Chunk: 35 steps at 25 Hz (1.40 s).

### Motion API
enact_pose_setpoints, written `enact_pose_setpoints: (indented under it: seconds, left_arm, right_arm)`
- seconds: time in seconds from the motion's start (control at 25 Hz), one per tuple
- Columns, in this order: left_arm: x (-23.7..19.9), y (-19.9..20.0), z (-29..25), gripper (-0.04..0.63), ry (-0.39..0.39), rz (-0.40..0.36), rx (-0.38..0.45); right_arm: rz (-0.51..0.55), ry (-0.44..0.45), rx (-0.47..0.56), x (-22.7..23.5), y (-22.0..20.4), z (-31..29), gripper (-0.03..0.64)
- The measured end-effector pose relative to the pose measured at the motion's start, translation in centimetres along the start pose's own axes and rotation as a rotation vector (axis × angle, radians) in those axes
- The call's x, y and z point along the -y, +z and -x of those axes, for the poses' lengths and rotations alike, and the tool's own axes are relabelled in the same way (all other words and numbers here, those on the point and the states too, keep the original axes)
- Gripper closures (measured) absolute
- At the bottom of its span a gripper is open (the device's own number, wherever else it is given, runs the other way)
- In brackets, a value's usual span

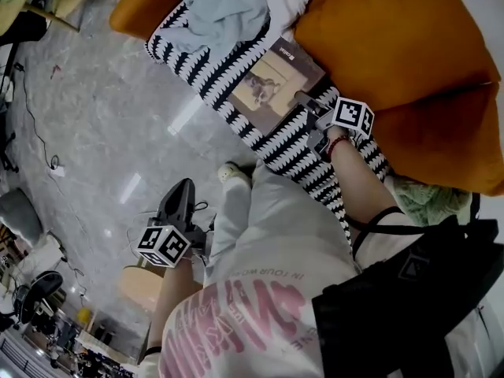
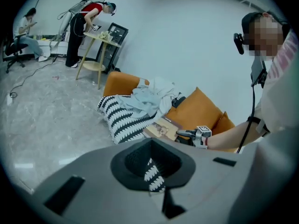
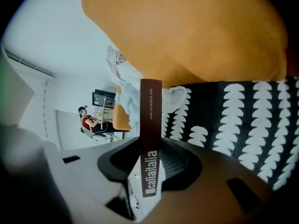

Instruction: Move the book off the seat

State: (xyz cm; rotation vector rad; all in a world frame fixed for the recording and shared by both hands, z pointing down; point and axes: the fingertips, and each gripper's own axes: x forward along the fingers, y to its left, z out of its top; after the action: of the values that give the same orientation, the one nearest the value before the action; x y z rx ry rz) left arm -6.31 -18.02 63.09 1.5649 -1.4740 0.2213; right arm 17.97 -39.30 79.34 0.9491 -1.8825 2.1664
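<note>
The left gripper [image 1: 183, 187] hangs over the grey floor [image 1: 102, 109] at the left, its jaws parted by only a narrow gap with nothing in it. One book [image 1: 264, 85] lies on the black-and-white patterned blanket [image 1: 291, 154] on the orange sofa seat. Its tan cover carries a pale picture, and its brown spine reads "calia italia" and "www.caliaitalia.com" in white. The right gripper [image 1: 305, 103] is clamped on the book's spine edge. Two orange cushions [image 1: 394, 46] sit at the right.
</note>
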Motion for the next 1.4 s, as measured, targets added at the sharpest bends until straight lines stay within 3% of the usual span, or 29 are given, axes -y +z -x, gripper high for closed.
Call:
enact_pose_setpoints:
  seconds: [0.24, 0.4, 0.64, 1.12, 1.4]
  left_arm:
    - [0.3, 2.2, 0.6, 0.587, -0.041, -0.063, 0.065]
    - [0.4, 3.6, 2.4, 0.586, -0.052, -0.073, 0.147]
    - [-1.6, 6.6, 6.9, 0.586, -0.054, -0.007, 0.260]
    - [0.6, 11.9, 18.8, 0.586, -0.085, 0.011, 0.544]
    - [2.5, 13.2, 25.1, 0.586, -0.095, -0.073, 0.657]
  right_arm:
    - [-0.004, 0.073, 0.047, -4.0, -1.0, 2.0, 0.472]
    - [0.053, 0.176, 0.055, -7.9, -2.2, 3.6, 0.472]
    - [0.010, 0.304, 0.072, -13.4, -5.3, 5.1, 0.472]
    - [0.104, 0.585, -0.058, -28.1, -11.6, 8.1, 0.472]
    - [0.107, 0.730, -0.125, -35.4, -15.3, 9.3, 0.472]
